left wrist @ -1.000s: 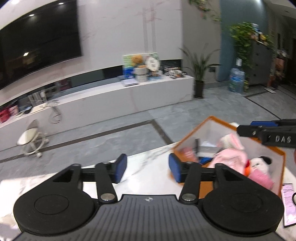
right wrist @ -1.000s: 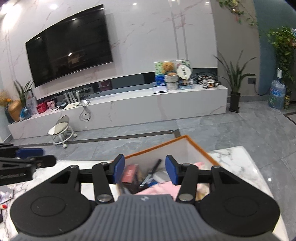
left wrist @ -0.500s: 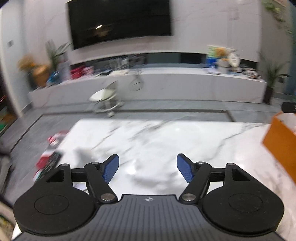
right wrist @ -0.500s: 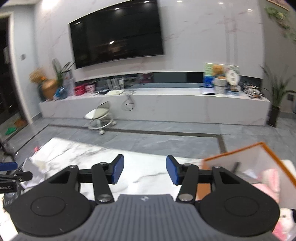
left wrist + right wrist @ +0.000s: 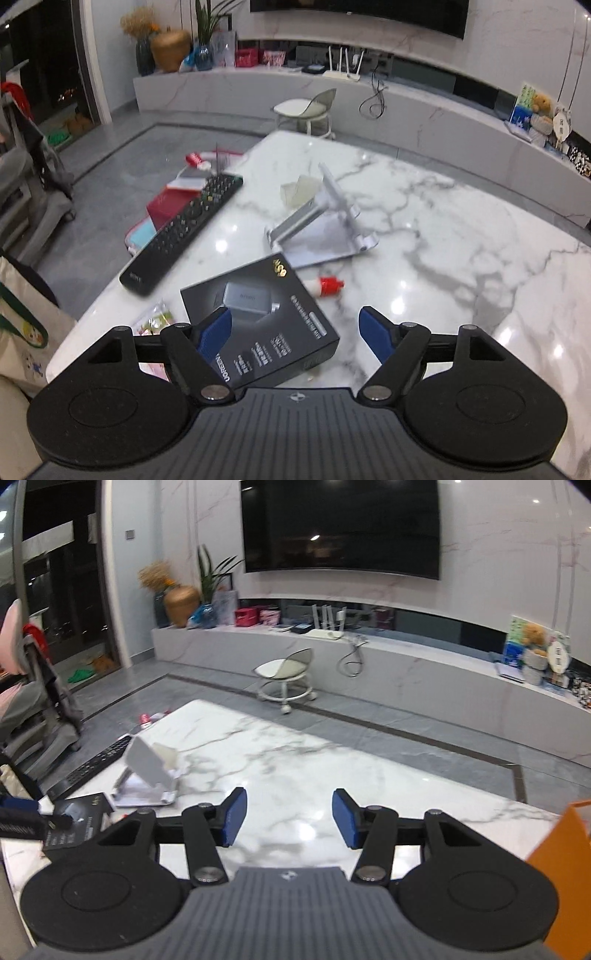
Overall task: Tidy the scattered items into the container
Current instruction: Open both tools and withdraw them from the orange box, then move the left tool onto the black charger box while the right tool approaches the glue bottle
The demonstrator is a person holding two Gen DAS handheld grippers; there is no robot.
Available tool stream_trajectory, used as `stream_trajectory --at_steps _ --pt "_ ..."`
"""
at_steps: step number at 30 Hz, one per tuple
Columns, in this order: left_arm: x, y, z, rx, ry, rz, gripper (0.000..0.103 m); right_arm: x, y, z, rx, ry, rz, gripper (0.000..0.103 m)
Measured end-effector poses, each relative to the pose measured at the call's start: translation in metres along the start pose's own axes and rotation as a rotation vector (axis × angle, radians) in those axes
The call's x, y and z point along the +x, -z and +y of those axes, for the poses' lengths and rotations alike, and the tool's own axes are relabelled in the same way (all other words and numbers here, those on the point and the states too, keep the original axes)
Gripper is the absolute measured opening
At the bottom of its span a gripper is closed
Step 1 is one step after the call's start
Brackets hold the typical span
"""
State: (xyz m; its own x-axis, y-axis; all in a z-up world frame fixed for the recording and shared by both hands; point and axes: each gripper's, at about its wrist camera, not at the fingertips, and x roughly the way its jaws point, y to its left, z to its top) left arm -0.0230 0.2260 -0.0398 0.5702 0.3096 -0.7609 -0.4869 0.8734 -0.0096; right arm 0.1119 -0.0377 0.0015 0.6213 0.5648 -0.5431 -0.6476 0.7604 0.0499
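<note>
Because the black charger box (image 5: pixel 258 325) is wide, the left hand-held gripper (image 5: pixel 293 330), just widened and empty, is poised at its 6 o'clock edge on the worktop (image 5: pixel 443 236); the right hand-held gripper (image 5: pixel 286 818) is parted, empty.

Bare marble (image 5: pixel 295 760) (clutter (image 5: pixel 325 221) leftward)

Marble table (image 5: pixel 461 236); remote (image 5: pixel 184 232), black box (image 5: pixel 258 317), stand (image 5: pixel 325 225).

Worktop (image 5: pixel 424 221): glossy white marble, grey-veined, mirror-bright with lamp glare. Black box (image 5: pixel 258 325) under the left jaws: matt card. Phone stand (image 5: pixel 321 229) beyond: smooth silver metal.
</note>
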Motion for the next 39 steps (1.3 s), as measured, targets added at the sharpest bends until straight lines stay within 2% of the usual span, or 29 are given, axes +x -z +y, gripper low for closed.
stream_trajectory --at_steps 4,10,18,24,29,31,33,35,39 --pt "0.005 0.0 0.004 -0.005 -0.024 0.001 0.09 0.017 0.003 0.028 -0.006 -0.046 0.02 0.055" --pt "0.032 0.004 0.002 -0.026 -0.051 0.059 0.09 0.049 0.007 0.075 -0.058 -0.119 0.038 0.055" --pt "0.041 0.009 0.014 -0.059 -0.038 0.084 0.091 0.09 0.025 0.124 -0.217 -0.246 0.042 0.056" --pt "0.045 0.01 0.018 -0.041 -0.046 0.061 0.095 0.118 0.038 0.126 -0.255 -0.318 0.061 0.054" --pt "0.044 0.01 0.025 -0.005 -0.026 0.086 0.095 0.138 0.044 0.126 -0.304 -0.409 0.098 0.055" --pt "0.046 0.01 0.036 -0.055 -0.015 0.123 0.103 0.143 0.048 0.13 -0.366 -0.457 0.111 0.055" --pt "0.048 0.011 0.05 -0.128 0.011 0.156 0.103 0.149 0.051 0.135 -0.428 -0.489 0.117 0.055" --pt "0.048 0.01 0.053 -0.154 0.013 0.17 0.103 0.156 0.053 0.141 -0.475 -0.506 0.12 0.055" --pt "0.041 0.009 0.041 -0.065 0.063 0.145 0.103 0.164 0.05 0.149 -0.518 -0.535 0.12 0.055"
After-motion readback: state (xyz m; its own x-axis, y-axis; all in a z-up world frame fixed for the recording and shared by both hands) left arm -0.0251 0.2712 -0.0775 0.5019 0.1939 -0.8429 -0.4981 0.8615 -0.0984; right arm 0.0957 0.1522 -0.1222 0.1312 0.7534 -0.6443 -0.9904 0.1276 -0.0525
